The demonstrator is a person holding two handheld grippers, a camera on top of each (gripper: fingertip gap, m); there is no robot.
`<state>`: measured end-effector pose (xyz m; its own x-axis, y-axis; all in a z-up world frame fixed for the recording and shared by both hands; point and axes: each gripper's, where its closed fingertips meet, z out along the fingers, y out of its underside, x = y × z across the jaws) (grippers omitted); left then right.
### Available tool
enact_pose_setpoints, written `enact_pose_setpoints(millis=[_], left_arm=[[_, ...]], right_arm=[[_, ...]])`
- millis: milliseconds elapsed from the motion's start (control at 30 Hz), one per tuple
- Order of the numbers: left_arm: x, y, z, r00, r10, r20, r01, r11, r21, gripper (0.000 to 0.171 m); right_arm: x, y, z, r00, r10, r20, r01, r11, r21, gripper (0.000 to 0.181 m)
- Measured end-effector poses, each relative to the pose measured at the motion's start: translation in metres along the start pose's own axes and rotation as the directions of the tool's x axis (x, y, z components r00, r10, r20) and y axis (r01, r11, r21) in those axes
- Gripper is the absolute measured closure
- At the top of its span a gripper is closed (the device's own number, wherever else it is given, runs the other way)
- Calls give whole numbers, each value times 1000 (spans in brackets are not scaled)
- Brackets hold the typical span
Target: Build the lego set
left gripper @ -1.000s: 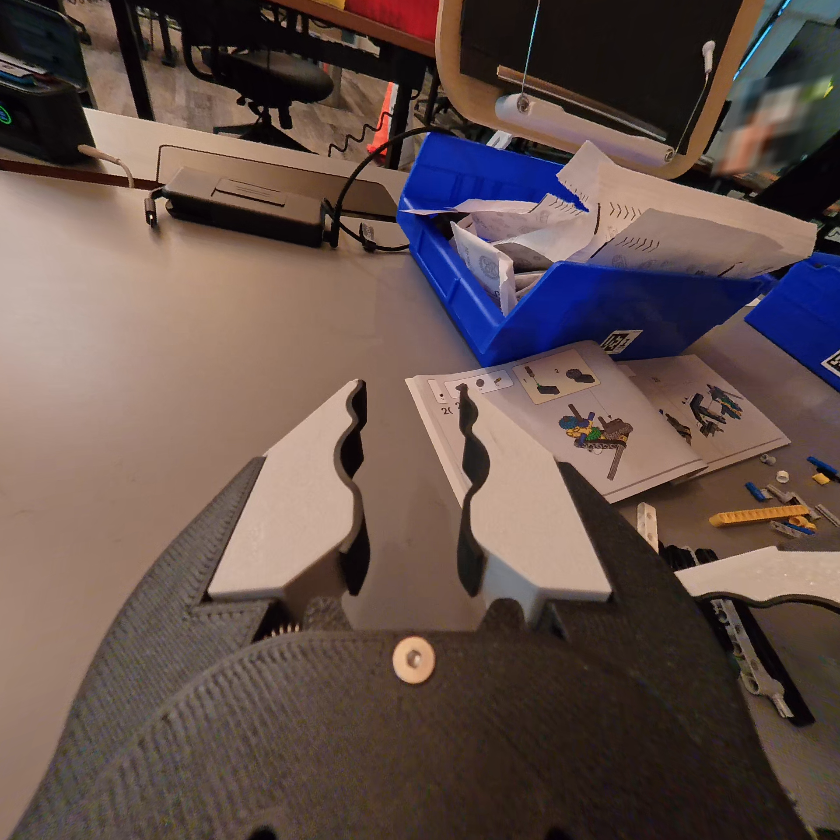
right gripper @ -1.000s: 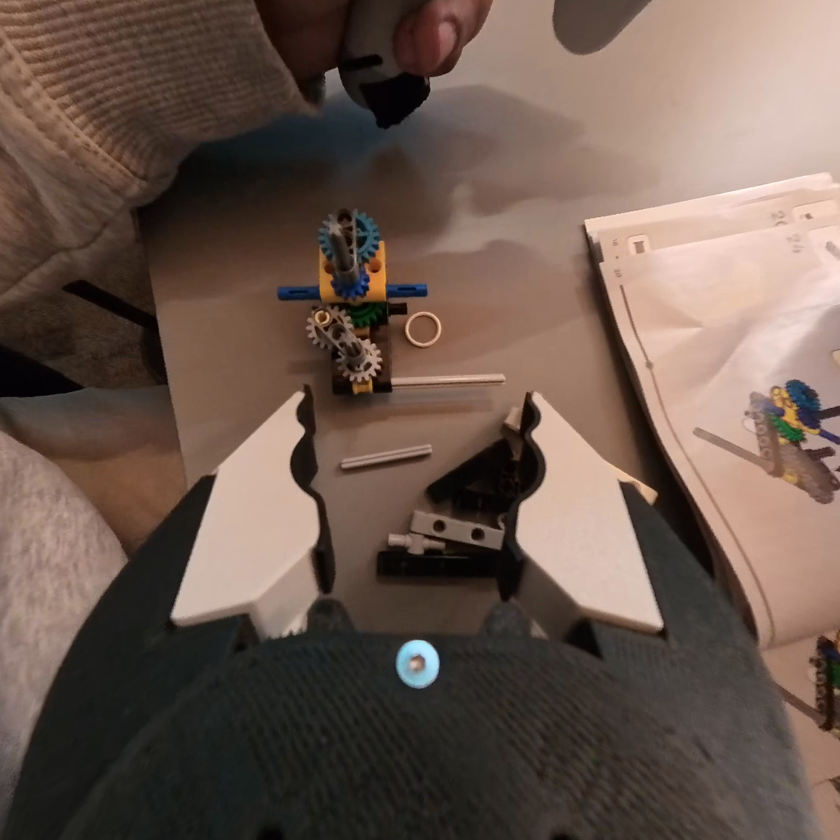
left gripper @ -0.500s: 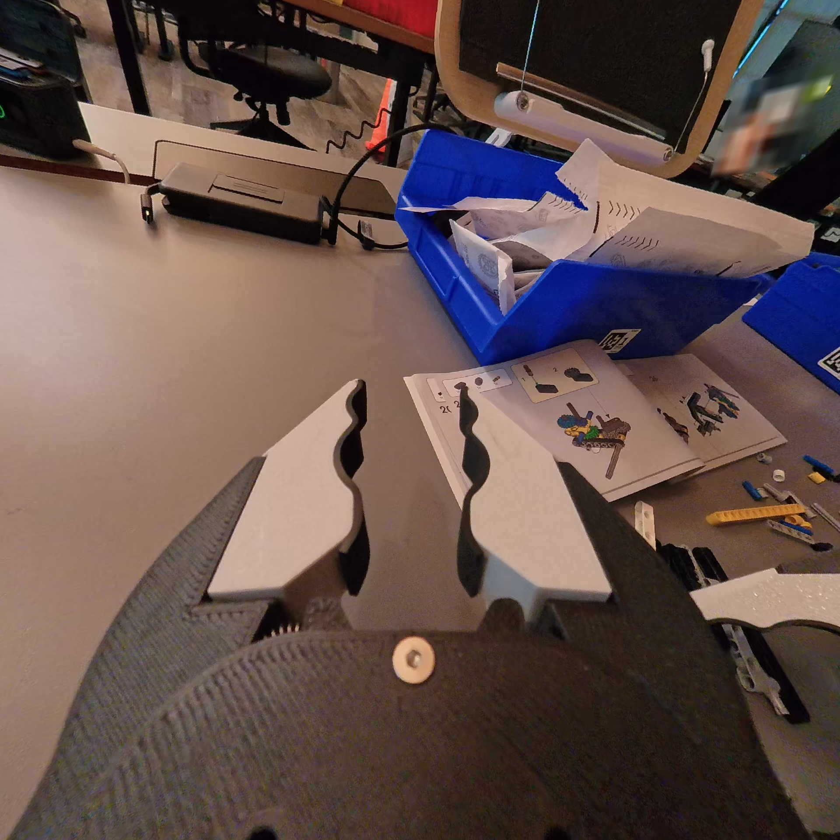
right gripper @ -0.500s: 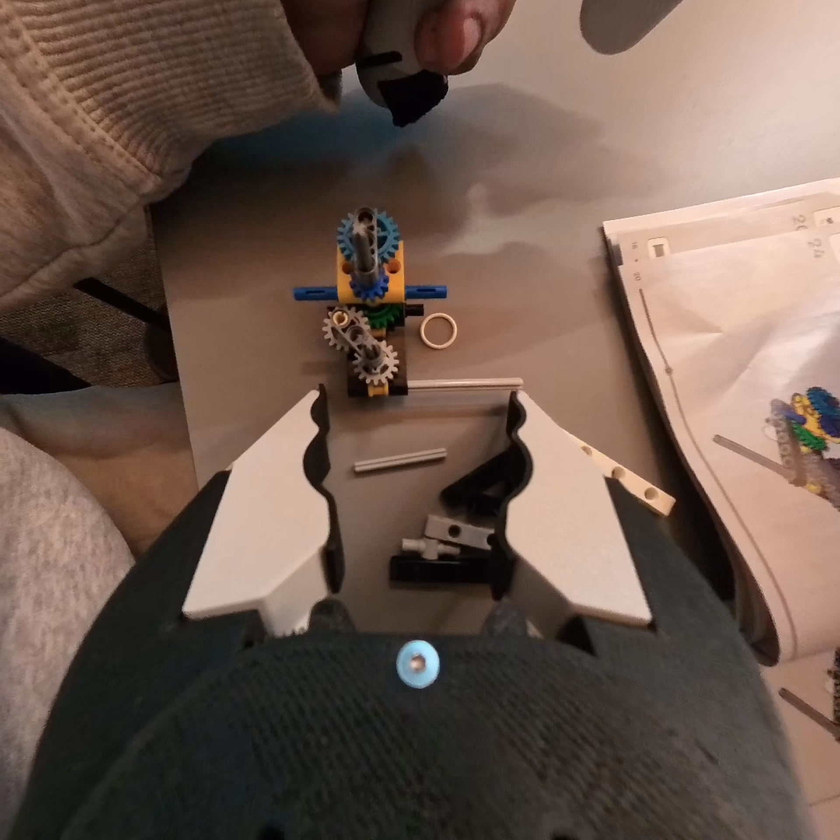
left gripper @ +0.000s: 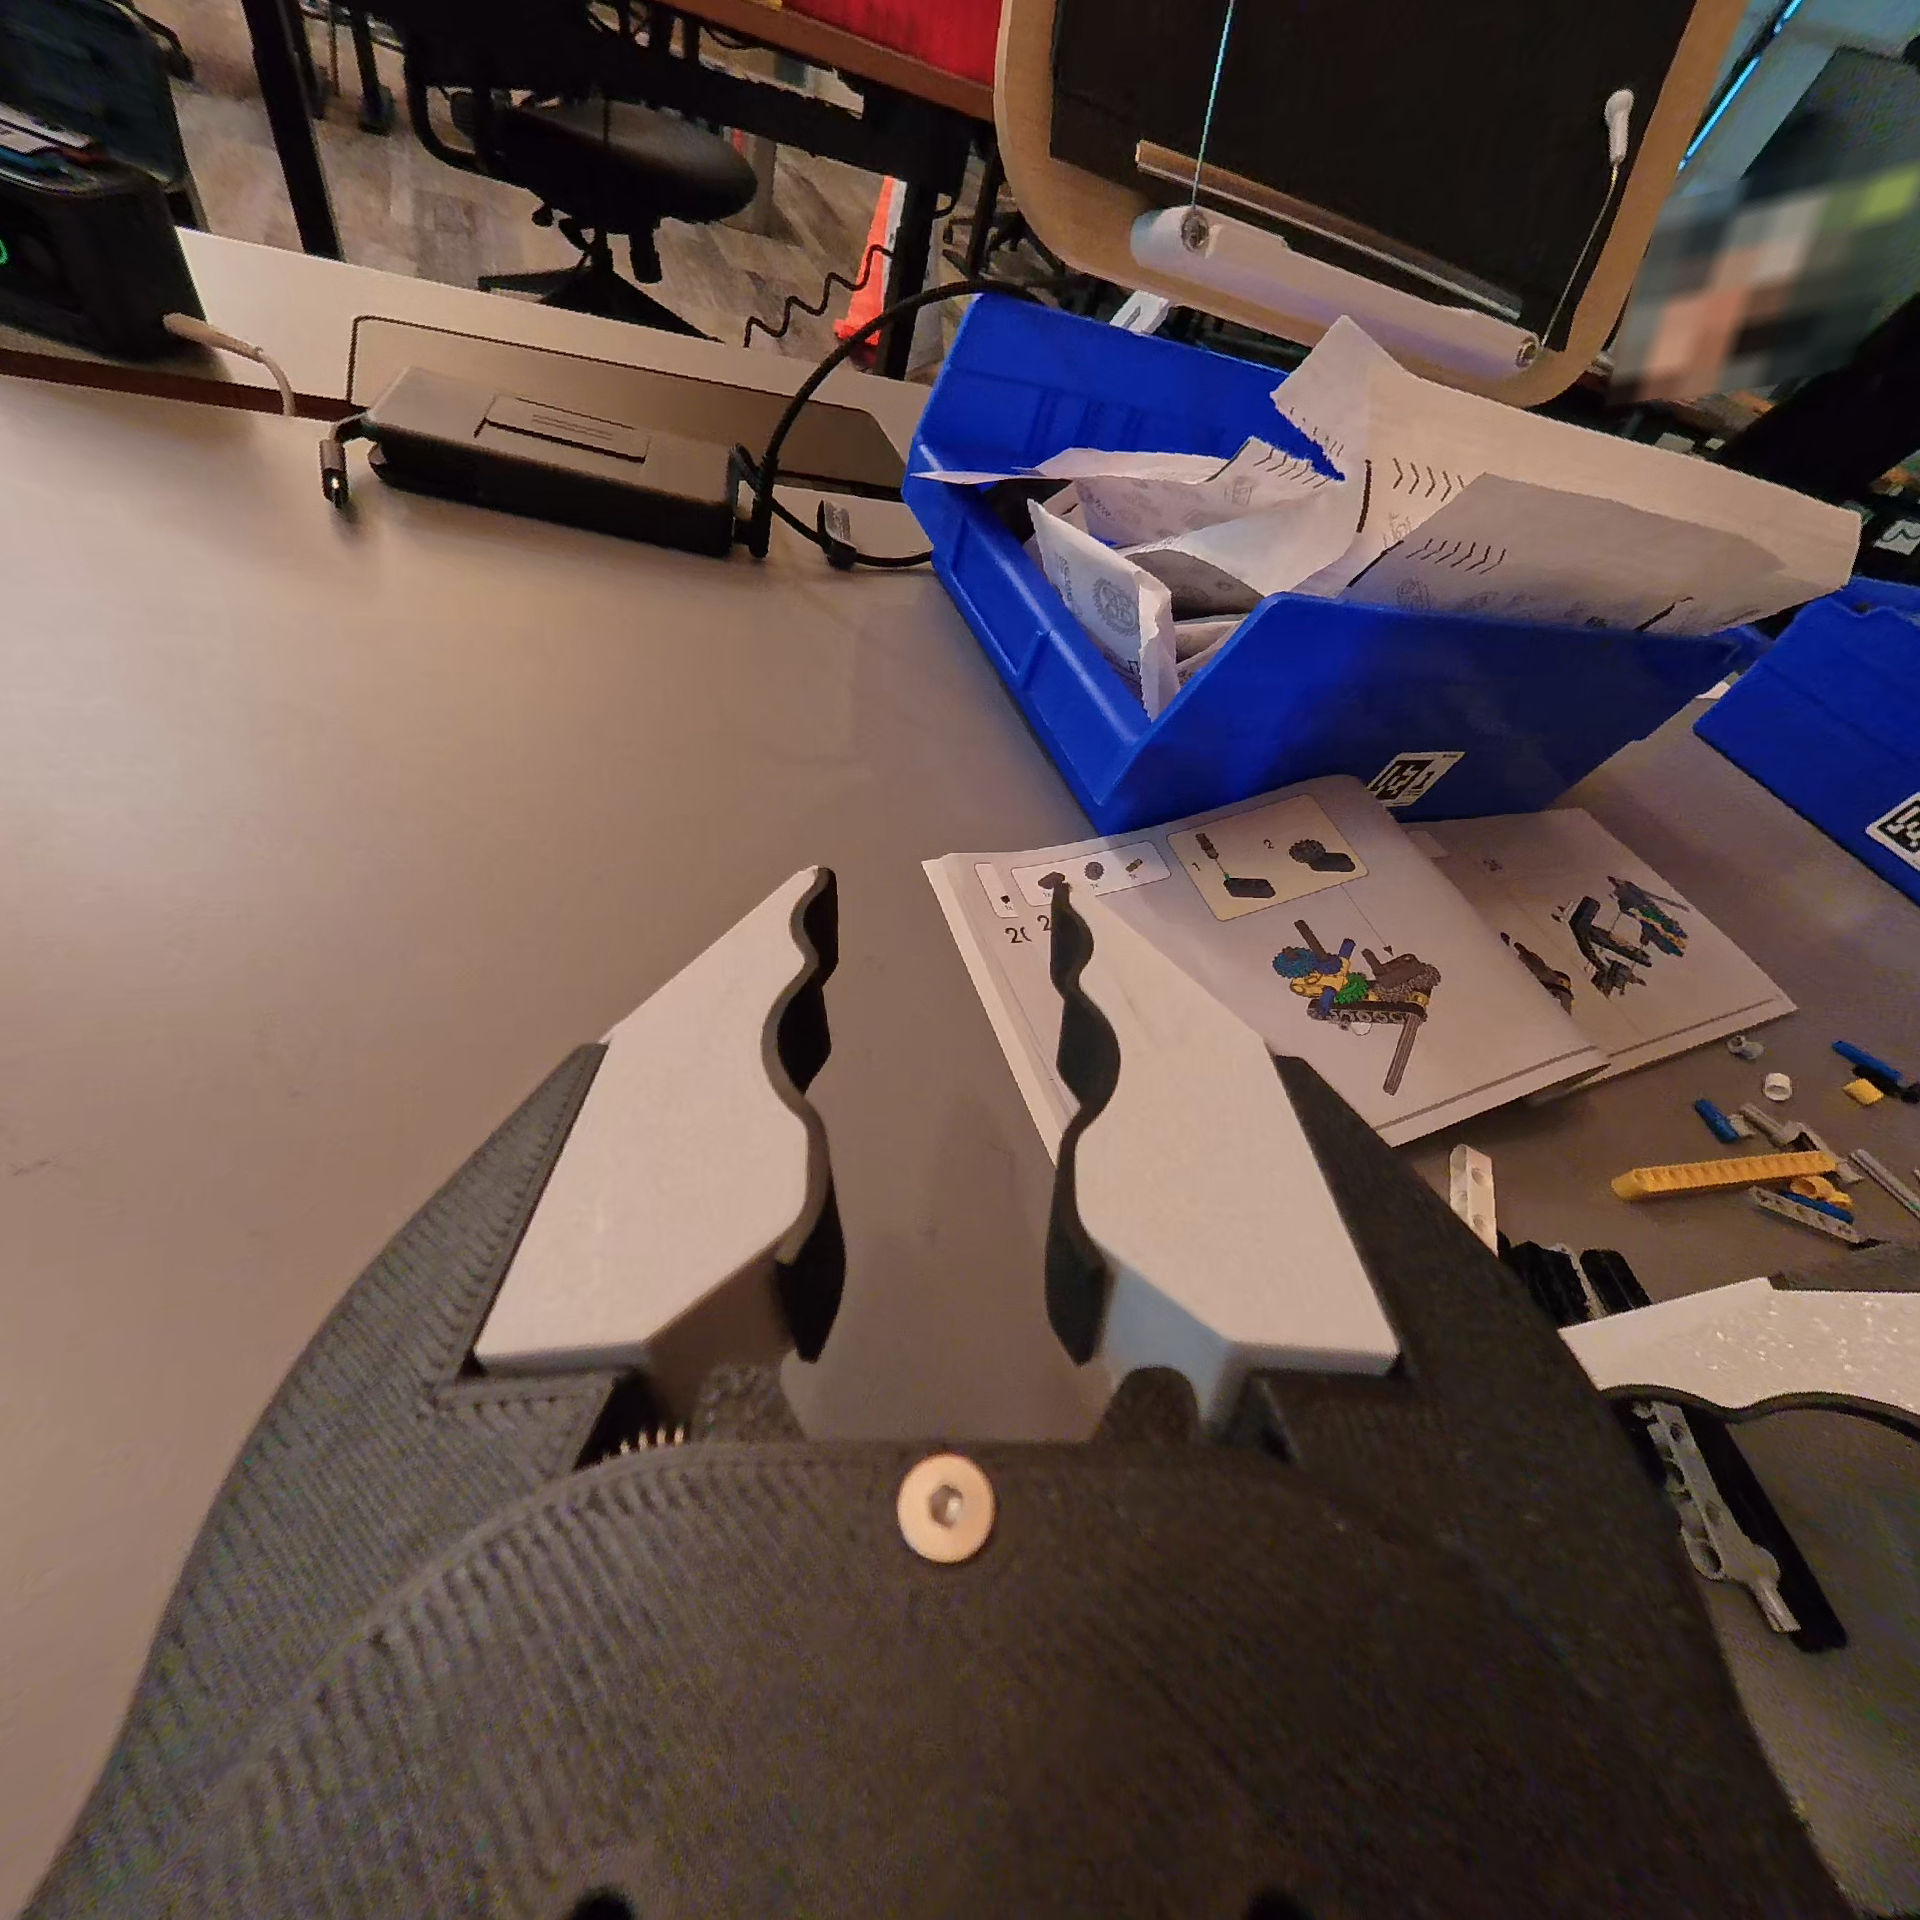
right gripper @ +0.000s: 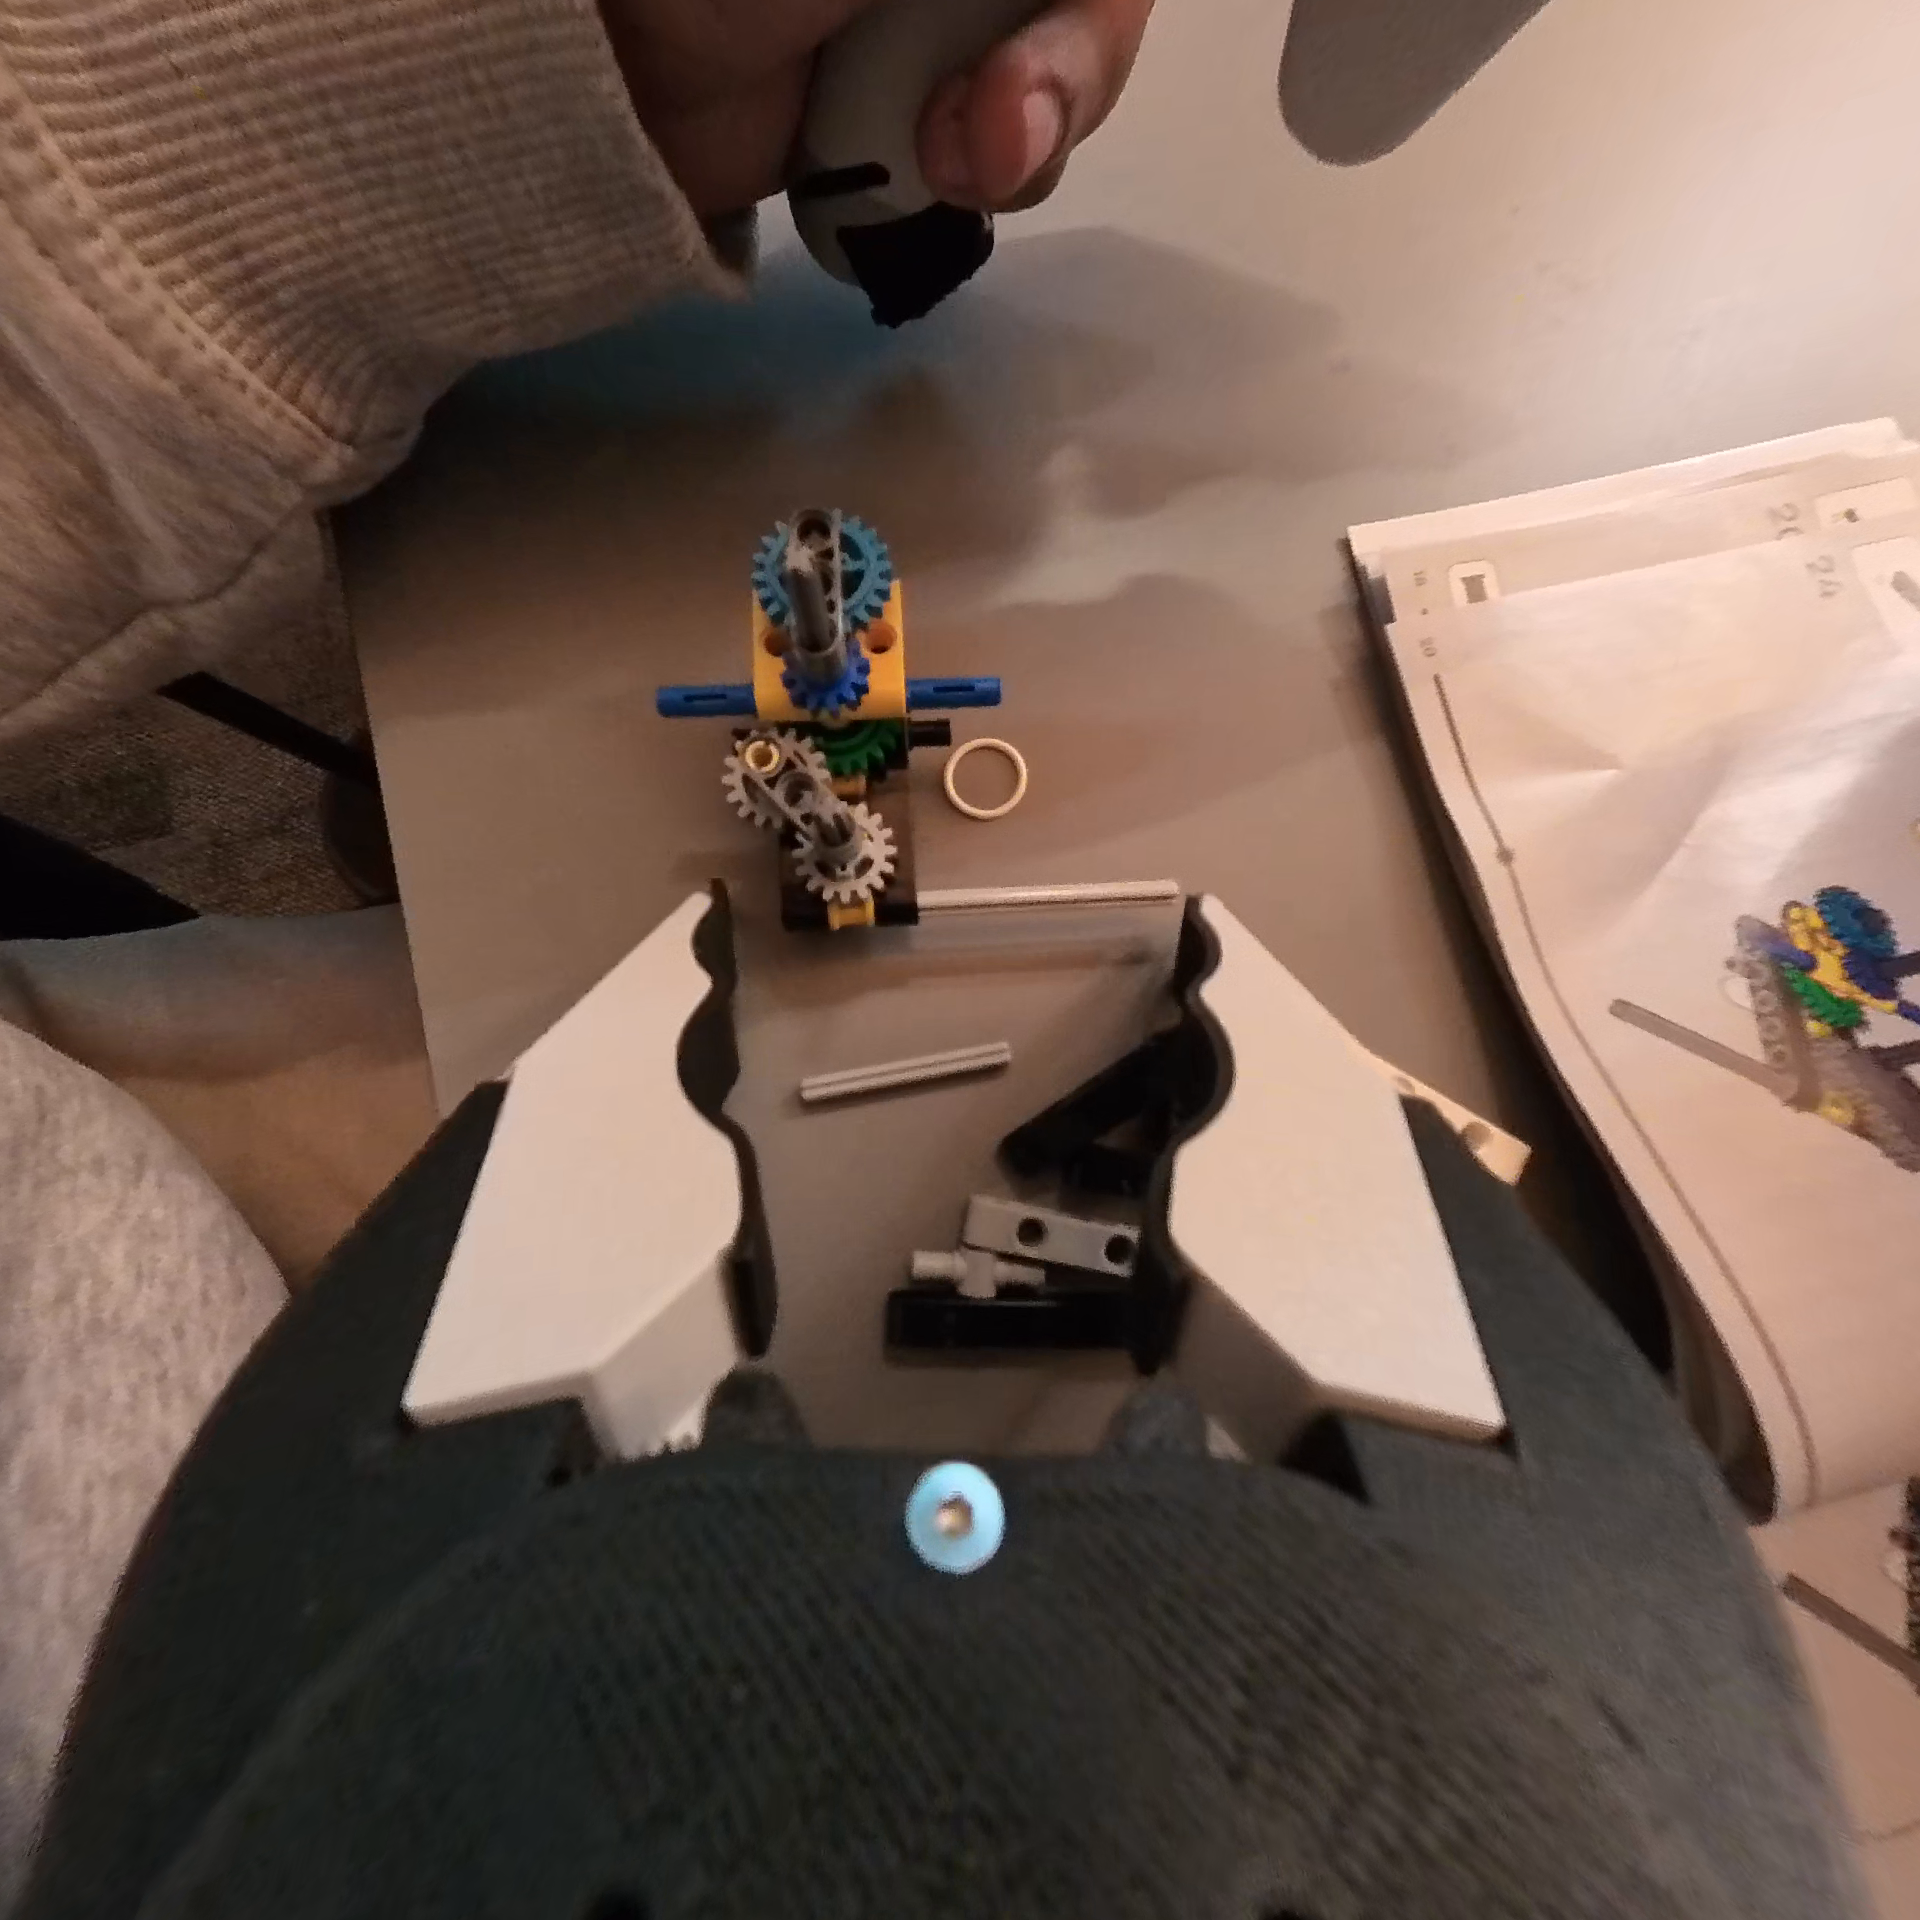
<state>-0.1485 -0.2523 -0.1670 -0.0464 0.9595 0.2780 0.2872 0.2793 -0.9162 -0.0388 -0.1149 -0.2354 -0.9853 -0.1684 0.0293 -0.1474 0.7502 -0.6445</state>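
Right tongs point down at the tabletop, jaws wide apart and empty. Between them lie a short grey rod, a black angled piece and a grey connector on a black beam. Just past the tips stands the gear assembly, with a tan ring beside it. Over the last second these tongs have moved nearer the assembly and spread slightly.

Left tongs hover level above bare tabletop, jaws apart, empty, unchanged. A hand grips their handle. Beyond sit the instruction booklet, a blue bin and loose pieces.
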Motion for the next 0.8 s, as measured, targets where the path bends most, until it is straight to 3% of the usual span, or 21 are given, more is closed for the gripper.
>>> enact_pose_setpoints(millis=[800], left_arm=[[-1, 0, 0, 1000, -4, 0, 4, 1000, -1, 133]], right_arm=[[2, -4, 1, 1000, 16, -25, -15, 999, 30, 107]])
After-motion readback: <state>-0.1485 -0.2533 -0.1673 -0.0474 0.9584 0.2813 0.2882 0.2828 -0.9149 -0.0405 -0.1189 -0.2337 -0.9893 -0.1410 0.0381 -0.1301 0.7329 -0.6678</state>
